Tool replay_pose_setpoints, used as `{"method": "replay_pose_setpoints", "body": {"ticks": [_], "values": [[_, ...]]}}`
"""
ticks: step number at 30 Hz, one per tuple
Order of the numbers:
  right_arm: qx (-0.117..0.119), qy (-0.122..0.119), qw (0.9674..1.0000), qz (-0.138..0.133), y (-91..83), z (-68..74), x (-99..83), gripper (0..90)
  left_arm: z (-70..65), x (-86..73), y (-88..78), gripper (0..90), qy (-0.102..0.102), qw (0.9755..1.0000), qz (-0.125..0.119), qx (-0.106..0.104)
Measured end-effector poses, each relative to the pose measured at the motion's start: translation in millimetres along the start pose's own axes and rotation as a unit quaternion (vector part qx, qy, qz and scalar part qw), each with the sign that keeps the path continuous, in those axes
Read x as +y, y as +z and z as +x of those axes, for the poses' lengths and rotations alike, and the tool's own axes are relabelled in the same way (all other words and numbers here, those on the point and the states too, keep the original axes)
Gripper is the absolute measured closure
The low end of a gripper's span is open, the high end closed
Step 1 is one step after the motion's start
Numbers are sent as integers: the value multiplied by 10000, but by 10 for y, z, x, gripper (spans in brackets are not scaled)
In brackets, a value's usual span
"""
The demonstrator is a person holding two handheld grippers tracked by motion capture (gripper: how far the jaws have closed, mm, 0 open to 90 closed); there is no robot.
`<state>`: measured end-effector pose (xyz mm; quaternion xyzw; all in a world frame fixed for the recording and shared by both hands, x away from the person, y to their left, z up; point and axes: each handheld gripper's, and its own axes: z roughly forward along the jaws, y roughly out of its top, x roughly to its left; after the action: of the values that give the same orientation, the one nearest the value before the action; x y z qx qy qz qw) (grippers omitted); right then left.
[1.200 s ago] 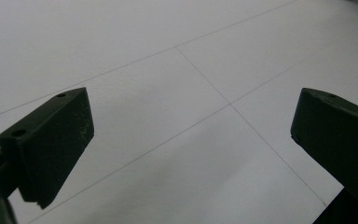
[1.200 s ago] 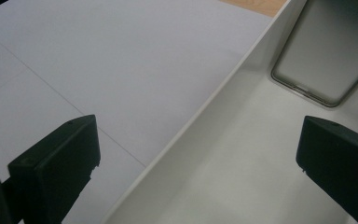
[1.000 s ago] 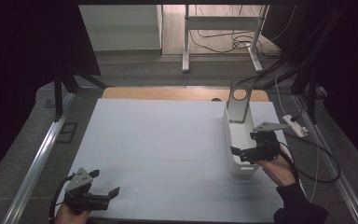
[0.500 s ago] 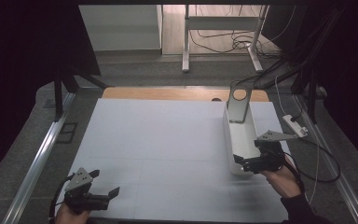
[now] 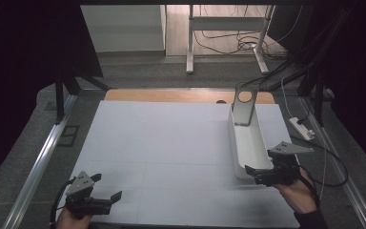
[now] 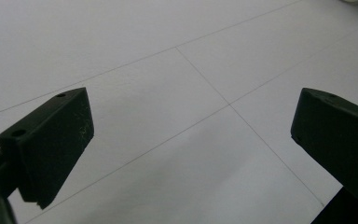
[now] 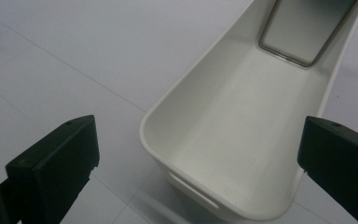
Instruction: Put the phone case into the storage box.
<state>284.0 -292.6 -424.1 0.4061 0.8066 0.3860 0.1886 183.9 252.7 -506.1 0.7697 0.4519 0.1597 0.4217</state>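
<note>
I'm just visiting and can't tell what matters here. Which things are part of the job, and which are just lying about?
Part of the job:
- white tub
- metal plate standing in its far end
- right gripper, open at the tub's near end

Just lying about:
- left gripper, open over the bare table
- power strip
- cables on the floor

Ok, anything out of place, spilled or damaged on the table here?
Nothing stands out. The white tray sits flat on the table, empty apart from a metal plate leaning upright at its far end. The right gripper hovers open at its near end; the left gripper is open over bare table.
</note>
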Motion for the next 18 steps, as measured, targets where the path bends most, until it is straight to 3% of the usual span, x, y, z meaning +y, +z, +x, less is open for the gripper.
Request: {"method": "replay_pose_setpoints", "body": {"ticks": [8,18], "values": [[-191,-36,9998,-33,-102,2,-81,0,3,0,-2,0,-4,10000,0,-5],[-343,143,9993,-107,-241,-61,-211,0,7,-1,-4,0,-21,10000,-1,-14]]}}
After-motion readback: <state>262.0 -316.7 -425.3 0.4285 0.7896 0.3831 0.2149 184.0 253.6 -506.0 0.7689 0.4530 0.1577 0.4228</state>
